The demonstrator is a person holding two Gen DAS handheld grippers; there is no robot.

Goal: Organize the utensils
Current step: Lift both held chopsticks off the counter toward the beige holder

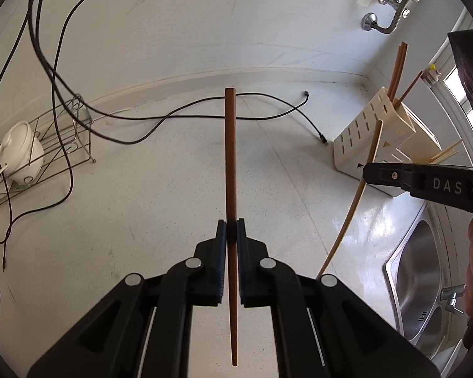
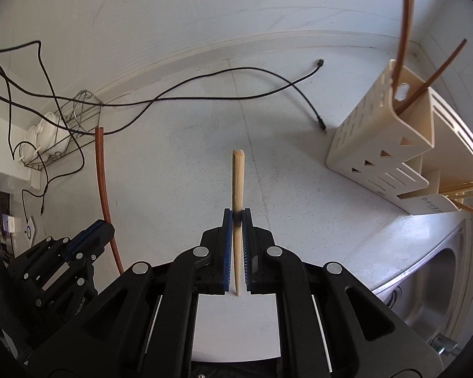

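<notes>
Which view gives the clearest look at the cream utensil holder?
The right wrist view: the utensil holder appears larger, with its slotted side, open compartments and dark chopsticks visible. The left wrist view shows it smaller and farther off, partly crossed by the right gripper.

A pale speckled counter [image 1: 148,208] carries everything, meeting the white wall along its far edge. On its left end, by the wall, stands a wire dish rack [image 1: 56,145] with white bowls [image 1: 20,151] tipped in it. Black cables [image 1: 179,111] trail loosely across the far part of the counter, one ending in a plug [image 1: 323,138] just beside a cream slotted utensil holder [image 1: 378,145] that stands on the right end. At the near right corner a steel sink [image 1: 422,277] is set into the counter.
</notes>
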